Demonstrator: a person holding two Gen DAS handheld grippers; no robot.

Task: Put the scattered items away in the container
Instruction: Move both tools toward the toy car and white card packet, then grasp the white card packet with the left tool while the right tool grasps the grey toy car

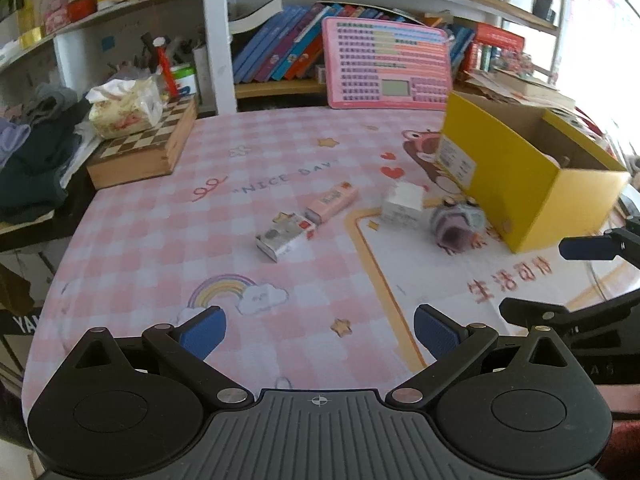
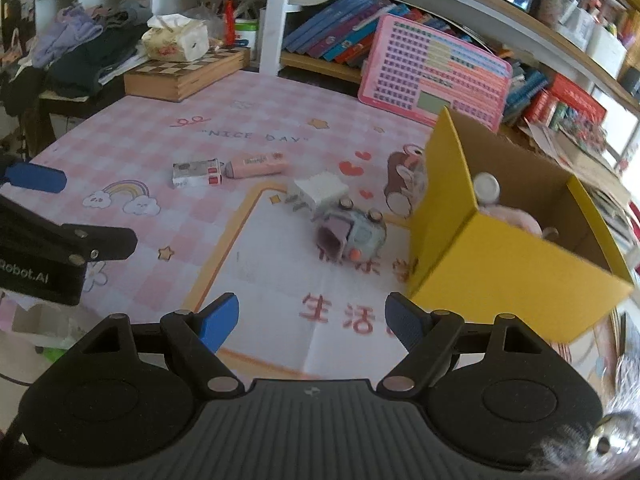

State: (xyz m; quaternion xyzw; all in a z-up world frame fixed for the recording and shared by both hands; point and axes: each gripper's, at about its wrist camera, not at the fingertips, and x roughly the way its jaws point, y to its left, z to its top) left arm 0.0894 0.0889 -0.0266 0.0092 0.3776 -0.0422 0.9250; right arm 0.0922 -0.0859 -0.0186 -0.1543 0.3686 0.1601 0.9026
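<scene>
A yellow cardboard box [image 1: 516,184] [image 2: 476,256] stands open at the right of the table, with a white-capped bottle [image 2: 486,188] and a pink item inside. On the mat lie a small printed carton [image 1: 286,236] [image 2: 197,174], a pink tube [image 1: 332,201] [image 2: 256,164], a white charger block [image 1: 402,202] [image 2: 318,192] and a grey-purple toy [image 1: 456,226] [image 2: 348,234]. My left gripper [image 1: 318,330] is open and empty, short of the carton. My right gripper [image 2: 310,320] is open and empty, short of the toy.
A wooden chessboard box [image 1: 146,148] with a tissue pack [image 1: 124,106] sits at the back left beside piled clothes [image 1: 36,160]. A pink keyboard toy [image 1: 390,66] leans on the bookshelf behind. The right gripper's fingers [image 1: 588,248] show at the left view's right edge.
</scene>
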